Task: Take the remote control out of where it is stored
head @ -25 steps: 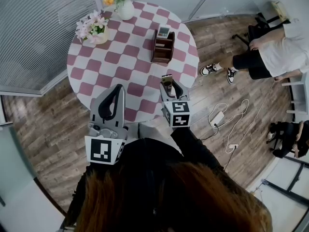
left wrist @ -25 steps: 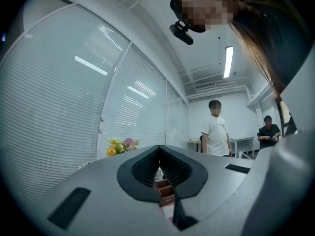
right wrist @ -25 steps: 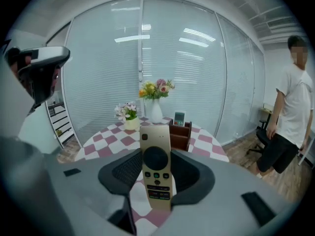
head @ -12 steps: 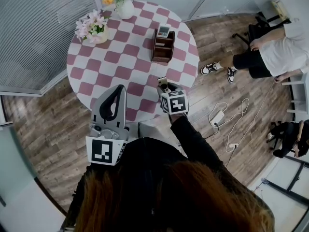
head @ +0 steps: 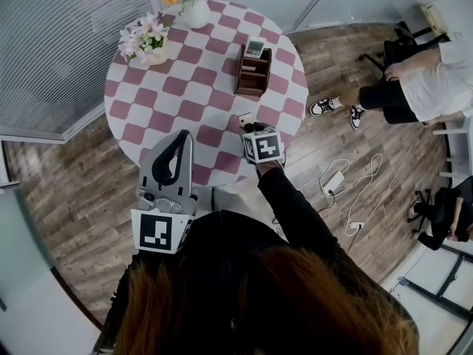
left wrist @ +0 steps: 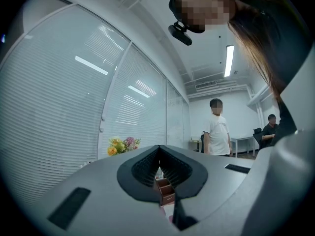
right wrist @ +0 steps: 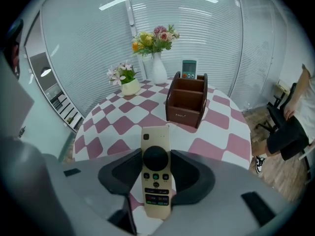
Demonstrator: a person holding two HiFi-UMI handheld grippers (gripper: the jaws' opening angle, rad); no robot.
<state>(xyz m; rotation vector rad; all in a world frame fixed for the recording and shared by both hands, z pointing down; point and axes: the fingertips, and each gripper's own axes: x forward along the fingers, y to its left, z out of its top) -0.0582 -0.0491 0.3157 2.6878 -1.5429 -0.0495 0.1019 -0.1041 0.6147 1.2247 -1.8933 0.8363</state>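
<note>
A cream remote control (right wrist: 156, 173) with a black round pad lies lengthwise between the jaws of my right gripper (right wrist: 156, 165), which is shut on it. In the head view that gripper (head: 251, 128) points steeply down at the round checked table (head: 185, 87), near its front right edge, with the remote's tip (head: 244, 118) close above the cloth. A brown wooden organiser (head: 251, 71) (right wrist: 187, 102) stands further back, with a second, grey remote (head: 253, 48) (right wrist: 189, 69) upright in its rear slot. My left gripper (head: 181, 135) (left wrist: 160, 156) hangs level at the table's near edge, shut and holding nothing.
A white vase of yellow and pink flowers (head: 194, 2) and a low pot of pale flowers (head: 148, 44) stand at the table's far left. A person (head: 429, 80) sits at the right, and cables (head: 347, 183) lie on the wooden floor. Blinds (head: 66, 43) line the left wall.
My right gripper has sunk toward the table and tipped downward with the cream remote still in it. The left gripper has stayed put.
</note>
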